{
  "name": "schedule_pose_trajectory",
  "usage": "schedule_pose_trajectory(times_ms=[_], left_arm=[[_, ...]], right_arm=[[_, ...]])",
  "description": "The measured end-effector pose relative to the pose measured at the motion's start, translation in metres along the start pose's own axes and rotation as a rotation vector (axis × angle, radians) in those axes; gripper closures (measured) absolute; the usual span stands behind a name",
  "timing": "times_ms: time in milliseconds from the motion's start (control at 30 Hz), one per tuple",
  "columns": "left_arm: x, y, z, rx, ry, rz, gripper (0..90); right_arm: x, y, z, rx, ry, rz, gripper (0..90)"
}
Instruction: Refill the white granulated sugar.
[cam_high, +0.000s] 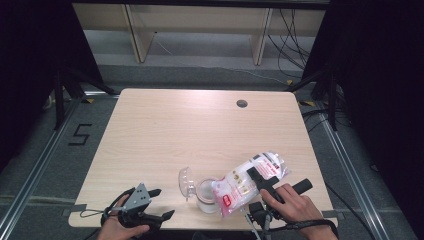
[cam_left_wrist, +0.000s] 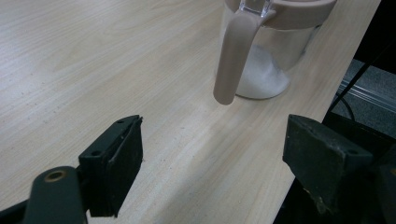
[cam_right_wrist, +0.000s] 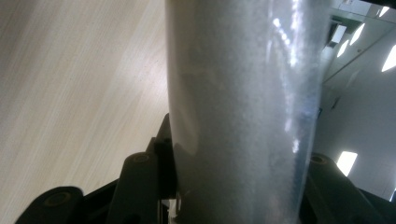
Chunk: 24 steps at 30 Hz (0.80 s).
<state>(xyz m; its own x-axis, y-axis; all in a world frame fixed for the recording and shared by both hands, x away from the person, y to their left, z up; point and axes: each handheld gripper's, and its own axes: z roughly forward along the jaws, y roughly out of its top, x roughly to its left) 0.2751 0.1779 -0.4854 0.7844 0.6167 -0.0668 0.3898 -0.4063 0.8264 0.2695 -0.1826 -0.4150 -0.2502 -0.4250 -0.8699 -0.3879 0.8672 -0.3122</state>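
In the high view the right gripper (cam_high: 262, 181) sits near the table's (cam_high: 200, 125) front right, a hand (cam_high: 295, 207) behind it, its jaws closed across the middle of a white bag (cam_high: 250, 182) with red print. The bag is tilted, its lower end down over the mouth of a clear jar (cam_high: 206, 196) that stands near the front edge; the jar's lid (cam_high: 186, 182) is flipped open to its left. The left gripper (cam_high: 160, 205) rests at the front left corner, well apart from the jar, jaws spread and nothing between them. A dark round hole (cam_high: 242, 103) marks the table's far side. In the left gripper view the two black jaws stand wide apart over bare wood, holding nothing; ahead of them stands the jar (cam_left_wrist: 268, 56), with a pinkish rim, a pinkish handle (cam_left_wrist: 233, 58) hanging down its near side, and a low heap of white grains (cam_left_wrist: 261, 79) on its bottom, close to the table's edge. In the right gripper view the bag (cam_right_wrist: 243, 112) rises between the jaws, pinched from both sides, its clear film showing fine white grains inside; the table (cam_right_wrist: 70, 93) lies to its left.
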Motion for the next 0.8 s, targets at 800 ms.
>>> schedule_pose_trajectory(times_ms=[800], left_arm=[[0.0012, -0.0002, -0.0001, 0.014, 0.0, 0.016, 19.6]], right_arm=[[-0.0022, 0.0006, 0.0002, -0.015, -0.011, -0.026, 59.7]])
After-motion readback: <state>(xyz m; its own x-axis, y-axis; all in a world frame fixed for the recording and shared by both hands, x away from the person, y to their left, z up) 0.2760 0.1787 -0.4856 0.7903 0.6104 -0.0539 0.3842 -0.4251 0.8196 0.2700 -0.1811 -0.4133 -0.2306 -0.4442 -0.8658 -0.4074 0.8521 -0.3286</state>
